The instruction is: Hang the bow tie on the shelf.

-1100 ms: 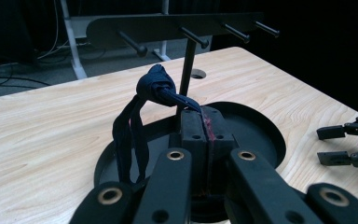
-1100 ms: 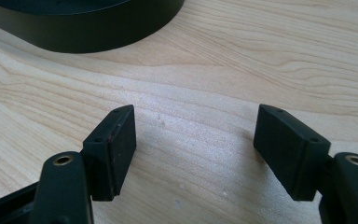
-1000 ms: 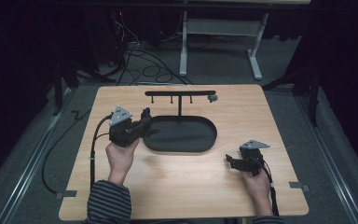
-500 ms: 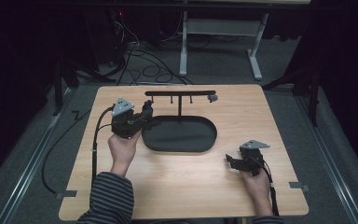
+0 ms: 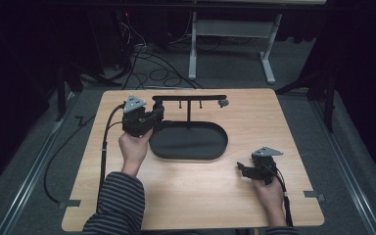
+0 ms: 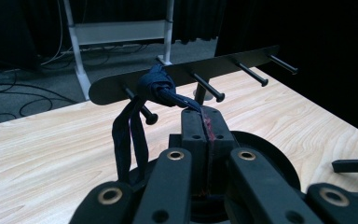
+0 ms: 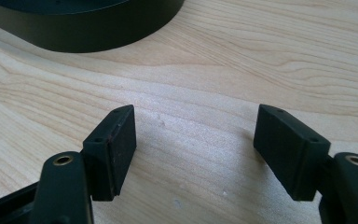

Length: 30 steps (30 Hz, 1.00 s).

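My left gripper (image 6: 206, 116) is shut on the end of a dark blue knotted cord (image 6: 156, 86). The knot sits just in front of the black peg rack (image 6: 186, 74), and its loop hangs down by the leftmost peg (image 6: 144, 112); I cannot tell whether the loop is around that peg. In the high view the left gripper (image 5: 154, 115) is at the left end of the rack (image 5: 188, 98), above the rim of the black oval base (image 5: 188, 140). My right gripper (image 5: 242, 169) rests on the table at the front right, and its jaws (image 7: 193, 140) are open with nothing between them.
Several bare pegs (image 6: 207, 88) stick out of the rack toward me. The rack's post (image 5: 189, 112) rises from the oval base, whose edge (image 7: 84, 28) lies just beyond the right gripper. Cables and a metal frame (image 5: 230, 29) lie on the floor behind the wooden table (image 5: 293, 122).
The left hand has moved away from me and slightly up, carrying the cord from over the base's left rim to the rack's left end. The right hand has not moved.
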Each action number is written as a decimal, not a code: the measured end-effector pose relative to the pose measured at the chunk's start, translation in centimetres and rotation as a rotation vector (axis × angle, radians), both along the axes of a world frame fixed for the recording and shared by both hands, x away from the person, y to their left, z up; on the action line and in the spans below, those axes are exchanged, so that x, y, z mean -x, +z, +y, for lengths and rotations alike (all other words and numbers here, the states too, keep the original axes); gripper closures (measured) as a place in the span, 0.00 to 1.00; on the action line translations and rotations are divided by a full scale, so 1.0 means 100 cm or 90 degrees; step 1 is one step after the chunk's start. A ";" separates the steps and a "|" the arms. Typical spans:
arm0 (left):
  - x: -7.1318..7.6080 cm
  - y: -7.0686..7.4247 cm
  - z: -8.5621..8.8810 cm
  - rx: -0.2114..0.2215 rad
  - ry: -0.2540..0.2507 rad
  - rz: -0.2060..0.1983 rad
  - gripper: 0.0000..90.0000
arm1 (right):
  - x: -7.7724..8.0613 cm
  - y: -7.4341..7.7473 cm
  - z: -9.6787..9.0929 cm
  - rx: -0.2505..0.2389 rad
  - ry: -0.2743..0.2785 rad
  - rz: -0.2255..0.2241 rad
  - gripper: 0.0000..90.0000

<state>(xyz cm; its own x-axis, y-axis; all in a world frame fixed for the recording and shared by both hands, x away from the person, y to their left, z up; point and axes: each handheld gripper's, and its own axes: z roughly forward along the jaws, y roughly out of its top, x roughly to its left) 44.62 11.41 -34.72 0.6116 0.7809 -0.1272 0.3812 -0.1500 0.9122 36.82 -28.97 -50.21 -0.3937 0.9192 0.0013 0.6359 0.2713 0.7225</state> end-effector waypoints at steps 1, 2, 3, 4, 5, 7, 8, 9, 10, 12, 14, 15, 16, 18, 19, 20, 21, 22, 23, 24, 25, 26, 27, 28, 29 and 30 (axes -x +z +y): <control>-0.001 0.000 -0.001 -0.001 0.000 0.001 0.99 | 0.000 0.000 0.000 0.000 0.000 0.000 0.35; -0.002 -0.001 -0.002 -0.004 0.001 0.000 0.99 | 0.000 0.000 0.000 0.000 0.001 0.000 0.35; -0.004 -0.002 -0.005 -0.004 0.001 0.002 0.99 | 0.000 0.000 0.000 0.000 0.000 0.000 0.35; -0.004 -0.002 -0.005 -0.004 0.001 0.002 0.99 | 0.000 0.000 0.000 0.000 0.000 0.000 0.35; -0.005 -0.002 -0.006 -0.006 0.002 0.002 0.99 | 0.000 0.000 0.000 0.000 0.000 0.000 0.35; -0.006 -0.003 -0.009 -0.008 0.002 0.004 0.99 | 0.000 0.000 0.000 0.000 0.000 0.000 0.35; -0.007 -0.004 -0.010 -0.011 0.002 0.004 0.99 | 0.000 0.000 0.000 0.000 0.000 0.000 0.35; -0.008 -0.004 -0.011 -0.013 0.003 0.004 0.99 | 0.000 0.000 0.000 0.000 0.000 0.000 0.35; -0.008 -0.005 -0.012 -0.014 0.003 0.005 0.99 | 0.000 0.000 0.000 0.000 0.000 0.000 0.35; -0.010 -0.006 -0.013 -0.016 0.005 0.004 0.99 | 0.000 0.000 0.000 0.000 0.000 0.000 0.35; -0.011 -0.007 -0.014 -0.019 0.006 0.005 0.99 | 0.000 0.000 0.000 0.000 0.001 0.000 0.35; -0.012 -0.008 -0.014 -0.021 0.007 0.007 0.99 | 0.000 0.000 0.000 0.000 0.001 0.000 0.35; -0.013 -0.009 -0.015 -0.020 0.008 0.008 0.99 | 0.000 0.000 0.000 -0.001 0.000 0.000 0.35; -0.015 -0.011 -0.016 -0.023 0.009 0.012 0.99 | 0.000 0.000 0.000 -0.001 0.001 0.000 0.35; -0.015 -0.012 -0.017 -0.026 0.009 0.012 0.99 | 0.000 0.000 0.000 0.000 0.001 -0.001 0.35; -0.015 -0.013 -0.018 -0.028 0.009 0.013 0.99 | 0.000 0.000 0.000 -0.001 0.002 -0.001 0.35; -0.016 -0.014 -0.019 -0.029 0.009 0.014 0.99 | 0.000 0.000 0.000 -0.001 0.001 0.000 0.35; -0.016 -0.015 -0.019 -0.031 0.009 0.015 0.99 | 0.000 0.000 0.000 0.000 0.002 -0.001 0.35; -0.016 -0.016 -0.020 -0.029 0.010 0.015 0.99 | 0.000 0.000 0.000 -0.001 0.001 0.000 0.35; -0.017 -0.017 -0.020 -0.030 0.013 0.016 0.99 | 0.000 0.000 0.000 -0.001 0.001 0.000 0.35; -0.017 -0.017 -0.020 -0.030 0.013 0.016 0.99 | 0.000 0.000 0.000 -0.001 0.001 0.000 0.35; -0.018 -0.018 -0.020 -0.031 0.014 0.018 0.99 | 0.000 0.000 0.000 -0.002 0.001 0.000 0.35; -0.019 -0.019 -0.020 -0.030 0.015 0.020 0.99 | 0.000 0.000 0.000 -0.001 0.001 0.000 0.35; -0.019 -0.020 -0.020 -0.032 0.015 0.023 0.99 | 0.000 0.000 0.000 -0.002 0.001 0.000 0.35; -0.020 -0.021 -0.020 -0.033 0.015 0.025 0.99 | 0.000 0.000 -0.001 -0.001 0.002 0.000 0.35; -0.020 -0.023 -0.021 -0.035 0.016 0.029 0.99 | 0.000 0.000 -0.001 -0.001 0.002 -0.001 0.35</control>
<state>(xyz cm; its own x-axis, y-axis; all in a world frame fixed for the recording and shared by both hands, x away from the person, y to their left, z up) 46.64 9.35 -37.01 0.5866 0.8023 -0.1107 0.4259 -0.1893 0.8848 36.84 -29.02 -50.21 -0.3965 0.9180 0.0022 0.6341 0.2722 0.7237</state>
